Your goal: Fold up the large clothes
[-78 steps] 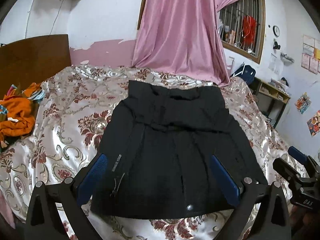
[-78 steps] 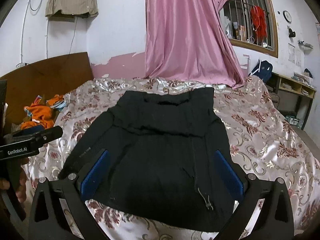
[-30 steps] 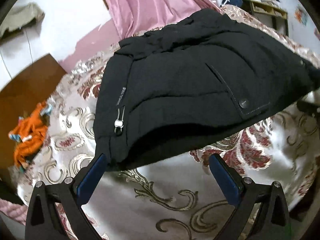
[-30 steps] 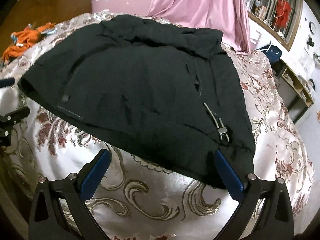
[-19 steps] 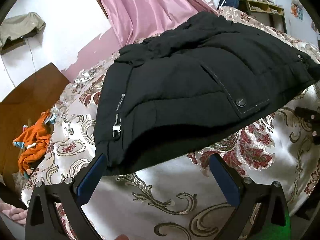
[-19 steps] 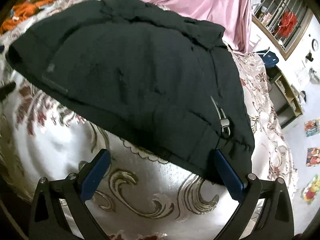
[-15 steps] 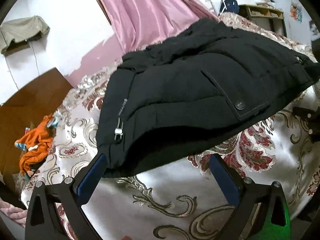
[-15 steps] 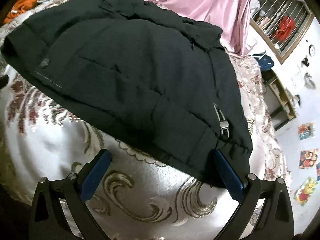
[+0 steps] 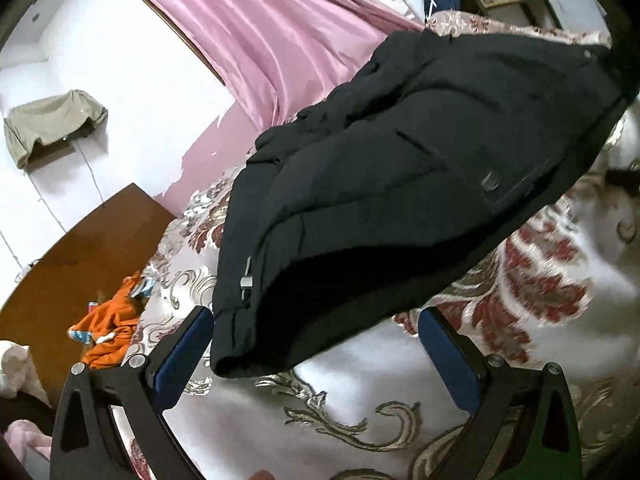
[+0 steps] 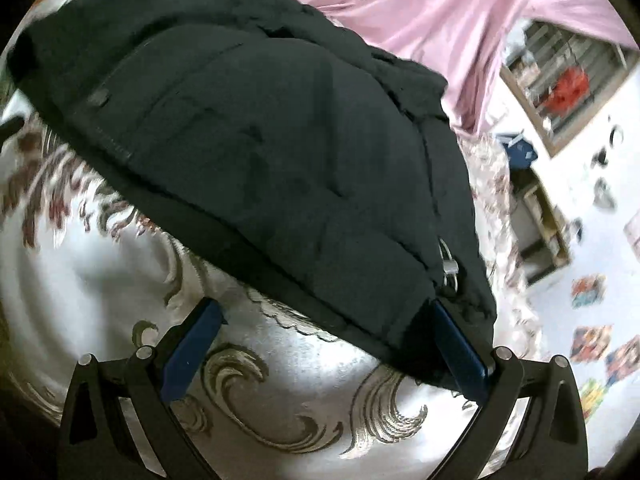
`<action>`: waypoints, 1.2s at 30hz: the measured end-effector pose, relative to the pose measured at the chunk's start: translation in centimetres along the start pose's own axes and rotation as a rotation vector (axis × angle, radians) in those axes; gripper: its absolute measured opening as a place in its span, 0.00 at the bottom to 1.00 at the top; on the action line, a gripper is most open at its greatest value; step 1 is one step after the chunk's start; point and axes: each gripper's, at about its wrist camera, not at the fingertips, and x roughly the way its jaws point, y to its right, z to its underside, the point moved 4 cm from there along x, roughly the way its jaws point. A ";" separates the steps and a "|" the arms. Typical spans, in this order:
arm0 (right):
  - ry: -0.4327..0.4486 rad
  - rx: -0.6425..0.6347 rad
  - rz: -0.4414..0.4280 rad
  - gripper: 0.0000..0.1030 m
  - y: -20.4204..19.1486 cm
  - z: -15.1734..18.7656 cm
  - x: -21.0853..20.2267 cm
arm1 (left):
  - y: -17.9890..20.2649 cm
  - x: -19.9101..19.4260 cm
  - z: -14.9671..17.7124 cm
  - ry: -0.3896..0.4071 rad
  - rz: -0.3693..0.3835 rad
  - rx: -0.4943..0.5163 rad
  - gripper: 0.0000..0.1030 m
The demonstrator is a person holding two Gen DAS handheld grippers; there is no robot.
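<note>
Black padded jacket (image 9: 384, 184) lies spread on the floral bedspread (image 9: 360, 412), hem toward both cameras, collar end far off toward the pink curtain (image 9: 288, 40).

Left gripper (image 9: 316, 344): fingers wide apart, nothing between the blue pads (image 9: 180, 356). The jacket's near hem corner sits just ahead of the left-hand pad, close beside its tip; contact cannot be told. A metal zipper pull (image 9: 247, 280) hangs on the jacket edge just beyond that pad. The hem runs away to the upper right past the right-hand pad, with a snap button (image 9: 490, 181) on a pocket flap farther out. Bare bedspread fills the gap between the fingers.

Right gripper (image 10: 324, 340): fingers likewise spread wide, clamped on nothing. The jacket's other hem corner comes right up against the right-hand finger (image 10: 460, 352) and overlaps its tip; whether cloth presses the pad cannot be told. A second zipper pull (image 10: 449, 266) hangs just beyond that fingertip. The left-hand pad stands clear over bedspread, the hem well ahead of it.

Orange clothing (image 9: 108, 332) lies far left of the left gripper, beside a wooden headboard (image 9: 80, 260). Right view is motion-blurred.
</note>
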 end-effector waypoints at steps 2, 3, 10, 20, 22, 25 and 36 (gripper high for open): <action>0.029 -0.031 0.040 0.98 -0.3 -0.3 -0.3 | 0.1 0.2 0.1 0.001 -0.034 0.016 1.00; 0.052 -0.046 0.065 0.98 -0.5 -0.6 -0.5 | 0.1 0.3 0.1 0.000 -0.047 0.020 1.00; 0.208 -0.050 0.219 0.98 0.4 -1.6 -2.4 | -1.0 0.7 0.0 0.019 -0.094 0.001 1.00; 0.195 -0.060 0.075 0.98 0.7 0.4 -3.0 | -0.3 0.7 0.8 -0.005 0.019 0.027 1.00; 0.168 -0.132 0.093 0.98 -1.0 0.6 -2.5 | 0.5 1.0 1.1 -0.016 0.023 0.053 1.00; 0.122 -0.208 0.136 0.98 -2.7 0.1 -0.9 | 1.1 1.2 1.1 -0.006 -0.032 0.082 1.00; 0.232 0.096 0.209 0.98 3.2 -2.0 -2.1 | -0.6 2.5 0.3 0.003 -0.205 0.051 1.00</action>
